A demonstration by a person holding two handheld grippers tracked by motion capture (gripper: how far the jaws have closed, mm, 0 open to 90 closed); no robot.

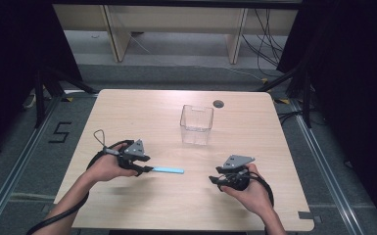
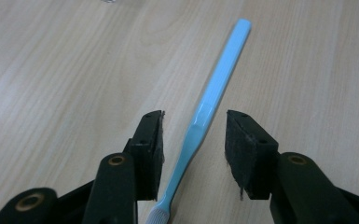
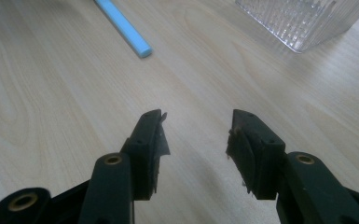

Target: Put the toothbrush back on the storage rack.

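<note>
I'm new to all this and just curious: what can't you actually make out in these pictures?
- Toothbrush bristles: cut off by the bottom edge in the left gripper view; under the left gripper in the high view.
- Clear container: top cut off in the right gripper view.
- Right gripper opening: too small in the high view.

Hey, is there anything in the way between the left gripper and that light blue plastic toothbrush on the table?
Nothing visible. The left gripper is open, and the light blue plastic toothbrush already lies on the wooden table between its jaws, apart from both pads. The clear plastic container stands farther back.
</note>
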